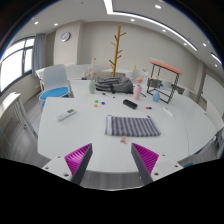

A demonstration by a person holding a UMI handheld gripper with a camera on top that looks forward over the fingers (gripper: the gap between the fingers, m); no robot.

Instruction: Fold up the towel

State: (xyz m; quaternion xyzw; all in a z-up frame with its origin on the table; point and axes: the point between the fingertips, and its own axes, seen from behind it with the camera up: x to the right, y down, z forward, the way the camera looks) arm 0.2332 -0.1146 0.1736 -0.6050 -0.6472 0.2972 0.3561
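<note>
gripper [112,160] open, pads apart, nothing held, hovered above near table edge | towel [132,126] lay flat on white table [70,135], just ahead of fingers, untouched | looked spread or part-folded, couldn't tell | fold apparently not begun, grasp and fold left

We see the gripper [112,160] at bottom centre, fingers apart w/ magenta pads [79,158], nothing between them. Just ahead, mid-frame, a grey striped towel [132,126] lies flat on the white table [60,135], well clear of the fingertips. Left of it a small white remote-like item [67,114]. Further back, centre-right, a black object [130,103] and a wire rack [160,82] w/ red top. Upper centre, a wooden branch-style stand [119,48]. Upper left: windows [13,66] and a wall clock [65,36].
</note>
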